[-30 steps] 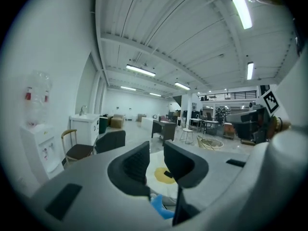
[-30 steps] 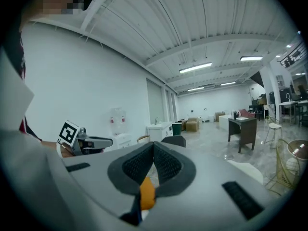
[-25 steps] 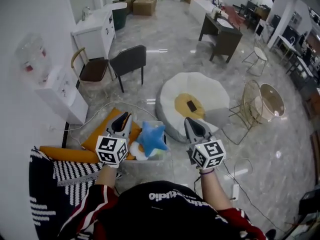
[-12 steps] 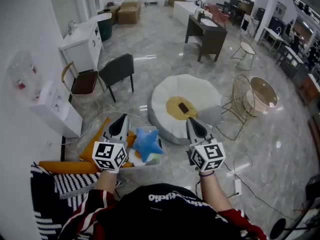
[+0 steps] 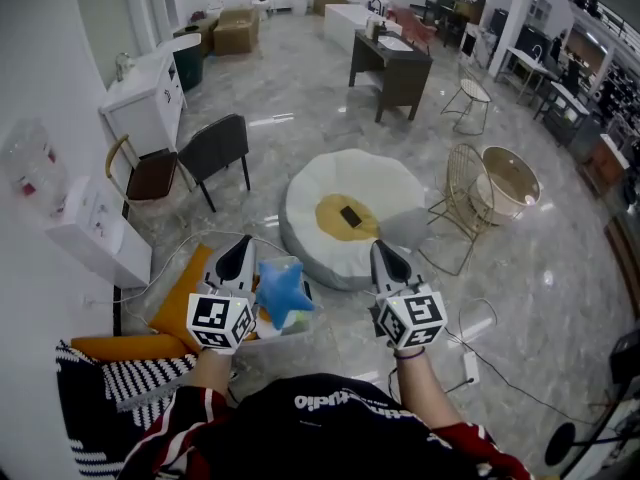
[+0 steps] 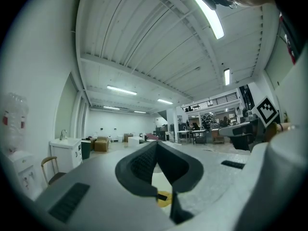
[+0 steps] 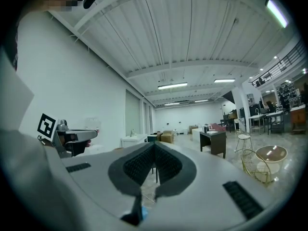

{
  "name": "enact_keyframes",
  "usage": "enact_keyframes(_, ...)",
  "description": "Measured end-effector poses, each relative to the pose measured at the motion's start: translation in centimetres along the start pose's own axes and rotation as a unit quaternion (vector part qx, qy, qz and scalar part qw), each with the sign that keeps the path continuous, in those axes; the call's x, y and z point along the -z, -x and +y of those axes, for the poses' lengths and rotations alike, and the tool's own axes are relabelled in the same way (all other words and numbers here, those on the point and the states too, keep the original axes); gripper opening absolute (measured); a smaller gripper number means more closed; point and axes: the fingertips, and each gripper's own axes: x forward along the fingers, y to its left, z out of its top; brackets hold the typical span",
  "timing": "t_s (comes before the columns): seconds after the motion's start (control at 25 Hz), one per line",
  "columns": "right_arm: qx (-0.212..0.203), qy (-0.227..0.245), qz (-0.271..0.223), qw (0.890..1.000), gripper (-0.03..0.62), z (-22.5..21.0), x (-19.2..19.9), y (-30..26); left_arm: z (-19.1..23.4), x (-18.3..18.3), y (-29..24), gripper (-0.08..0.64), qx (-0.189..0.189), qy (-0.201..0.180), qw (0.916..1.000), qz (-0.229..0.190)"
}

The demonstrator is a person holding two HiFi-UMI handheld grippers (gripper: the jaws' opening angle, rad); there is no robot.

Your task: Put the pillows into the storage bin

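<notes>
A blue star-shaped pillow (image 5: 283, 290) lies in the clear storage bin (image 5: 296, 326) on the floor, just in front of me. An orange pillow (image 5: 186, 293) lies on the floor at the bin's left, behind my left gripper. A second orange cushion (image 5: 120, 347) and a black-and-white striped cloth (image 5: 135, 380) lie nearer to me. My left gripper (image 5: 238, 256) hangs over the bin's left side, shut and empty (image 6: 156, 148). My right gripper (image 5: 378, 254) is to the right of the bin, also shut with nothing in it (image 7: 154, 148). Both point level across the room.
A white beanbag (image 5: 350, 183) with a yellow centre sits just beyond the bin. A black chair (image 5: 215, 148) and a white cabinet (image 5: 100, 238) stand at the left, a gold wire chair (image 5: 455, 208) at the right. Cables (image 5: 480, 353) trail on the floor at the right.
Both grippers have lifted a little and moved over the floor, still empty. The view has shifted, so the bin and beanbag now sit further left. The star pillow stays in the bin.
</notes>
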Motion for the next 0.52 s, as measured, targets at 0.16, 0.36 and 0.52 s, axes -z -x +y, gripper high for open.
enact_keyframes(0.16, 0.004, 0.003, 0.001, 1.000, -0.006, -0.23, 0.10, 0.47, -0.50, 0.06, -0.29, 0.005, 0.004, -0.003, 1.0000, -0.003)
enact_keyframes(0.36, 0.009, 0.002, 0.001, 1.000, -0.008, -0.42, 0.06, 0.92, -0.78, 0.11, -0.10, 0.004, 0.003, -0.001, 1.0000, -0.005)
enact_keyframes(0.52, 0.009, 0.003, -0.001, 1.000, -0.008, -0.37, 0.14, 0.96, -0.87, 0.51, 0.00, 0.005, 0.007, -0.002, 1.0000, -0.001)
